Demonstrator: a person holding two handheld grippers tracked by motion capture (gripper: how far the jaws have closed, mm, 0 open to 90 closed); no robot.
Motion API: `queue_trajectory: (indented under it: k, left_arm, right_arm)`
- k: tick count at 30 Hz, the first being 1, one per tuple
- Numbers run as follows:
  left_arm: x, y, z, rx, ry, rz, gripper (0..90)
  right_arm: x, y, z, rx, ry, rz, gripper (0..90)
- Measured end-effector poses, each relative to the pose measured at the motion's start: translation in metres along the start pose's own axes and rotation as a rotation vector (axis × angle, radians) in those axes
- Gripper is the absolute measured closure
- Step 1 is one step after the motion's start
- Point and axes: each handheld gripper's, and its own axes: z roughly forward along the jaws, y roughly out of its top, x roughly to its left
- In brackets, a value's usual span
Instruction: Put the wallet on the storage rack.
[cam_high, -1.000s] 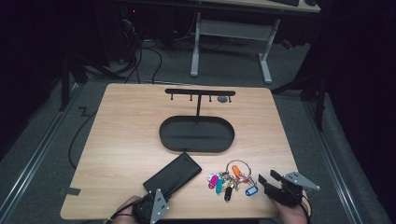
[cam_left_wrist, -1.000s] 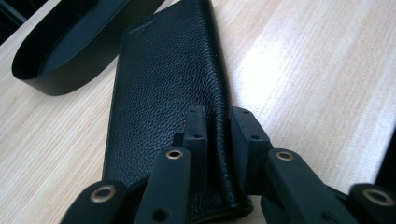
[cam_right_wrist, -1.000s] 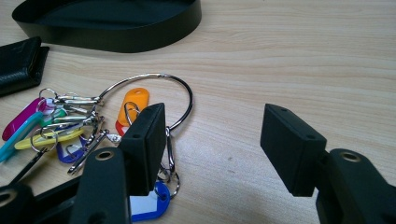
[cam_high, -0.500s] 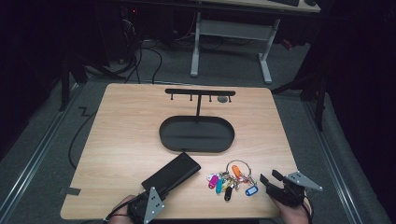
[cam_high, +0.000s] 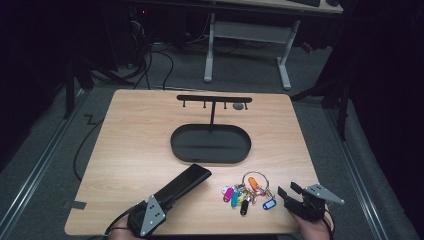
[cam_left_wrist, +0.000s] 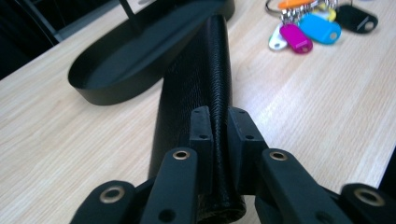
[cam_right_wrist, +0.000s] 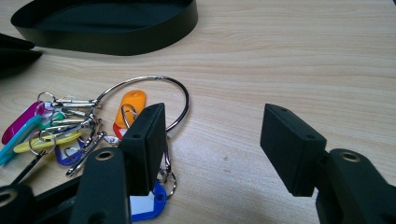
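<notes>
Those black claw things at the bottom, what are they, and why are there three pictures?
They are hand-held grippers: a person holds one in each hand and squeezes the jaws like tongs. One picture looks down from above a wooden table. The other two come from small cameras riding on each gripper. On the table lie a black oval tray with a hook stand, and a bunch of keys with coloured tags. The left gripper has just been closing and now pinches the end of a long black case. The right gripper is open beside the keys, holding nothing.
</notes>
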Motion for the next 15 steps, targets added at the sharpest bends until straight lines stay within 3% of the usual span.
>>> queue_trajectory:
  k: [6, 7, 15]
  left_arm:
    - [0.003, 0.003, -0.007, -0.044, 0.0, -0.036, 82.1]
    - [0.005, 0.004, -0.01, -0.072, -0.003, -0.063, 82.2]
    - [0.016, 0.003, -0.015, -0.105, -0.014, -0.137, 82.4]
  right_arm:
    - [0.0, 0.0, 0.001, 0.002, 0.0, 0.001, 41.0]
    - [0.001, 0.0, 0.001, 0.003, 0.0, 0.002, 41.1]
    - [0.0, 0.0, 0.001, 0.003, 0.0, 0.001, 41.1]
